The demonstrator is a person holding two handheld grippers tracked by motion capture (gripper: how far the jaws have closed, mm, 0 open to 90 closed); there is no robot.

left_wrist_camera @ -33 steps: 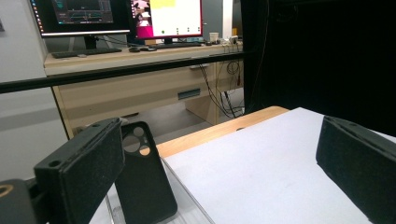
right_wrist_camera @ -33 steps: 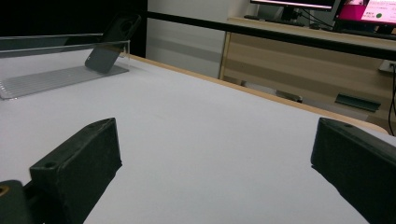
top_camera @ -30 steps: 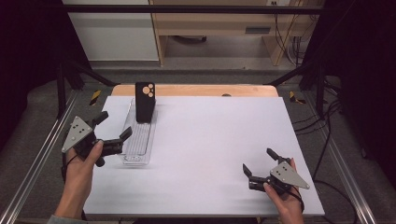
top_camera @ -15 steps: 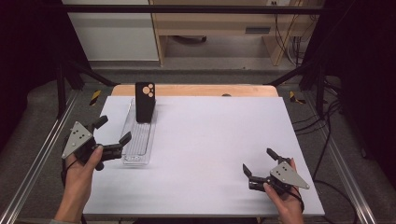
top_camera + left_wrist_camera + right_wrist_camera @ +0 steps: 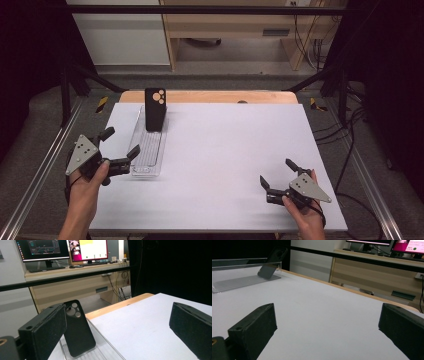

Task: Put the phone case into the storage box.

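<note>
Unmarked black phone case [image 5: 155, 109] upright in clear tray [image 5: 146, 150]

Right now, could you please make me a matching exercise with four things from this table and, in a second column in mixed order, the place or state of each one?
Things:
1. phone case
2. clear tray
3. left tongs
4. right tongs

Places or states:
A. open, low over the white table near its front right corner
B. lies flat along the left part of the table
C. stands tilted at the far end of the tray
D. open, beside the near end of the tray

Pairs: 1-C, 2-B, 3-D, 4-A
</note>
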